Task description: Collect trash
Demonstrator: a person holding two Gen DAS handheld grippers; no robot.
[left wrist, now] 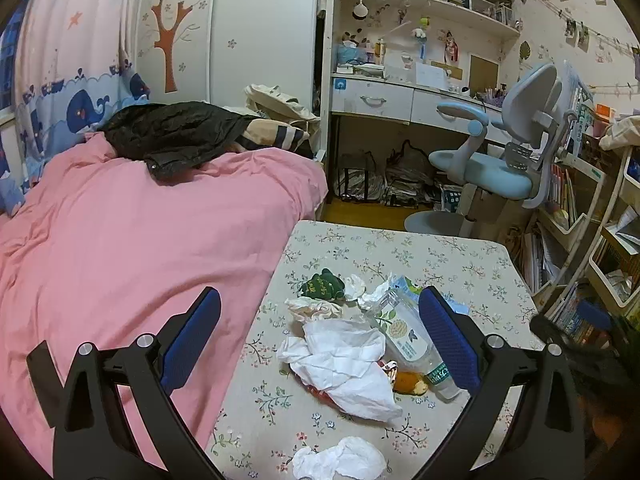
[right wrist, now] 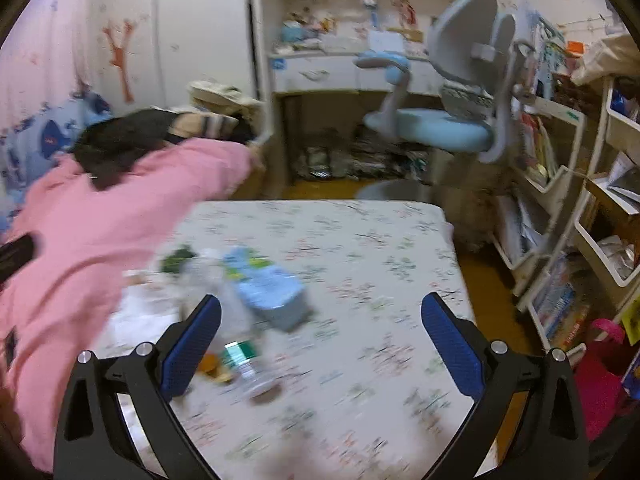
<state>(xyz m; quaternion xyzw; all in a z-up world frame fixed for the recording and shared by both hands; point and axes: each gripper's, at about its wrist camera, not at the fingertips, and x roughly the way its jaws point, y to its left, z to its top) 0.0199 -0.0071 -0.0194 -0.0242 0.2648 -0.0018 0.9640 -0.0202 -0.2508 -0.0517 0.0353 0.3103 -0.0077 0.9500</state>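
A pile of trash lies on the floral table [left wrist: 460, 256]. It holds crumpled white tissues [left wrist: 344, 364], a clear plastic bottle [left wrist: 408, 336] lying on its side, a dark green wrapper [left wrist: 322, 284], an orange scrap [left wrist: 408, 382] and a second tissue wad [left wrist: 340, 460] nearer me. My left gripper [left wrist: 320, 340] is open above the pile, its fingers either side of the tissues. My right gripper [right wrist: 320, 344] is open and empty over the table [right wrist: 380, 240], right of the bottle [right wrist: 240, 344] and a light blue packet [right wrist: 268, 292]. The right wrist view is blurred.
A bed with a pink duvet [left wrist: 120, 240] and a black jacket [left wrist: 172, 136] stands left of the table. A blue desk chair [left wrist: 500, 152] and a desk stand behind. Bookshelves [left wrist: 580, 240] line the right side. A pink bag [right wrist: 600, 368] sits on the floor at right.
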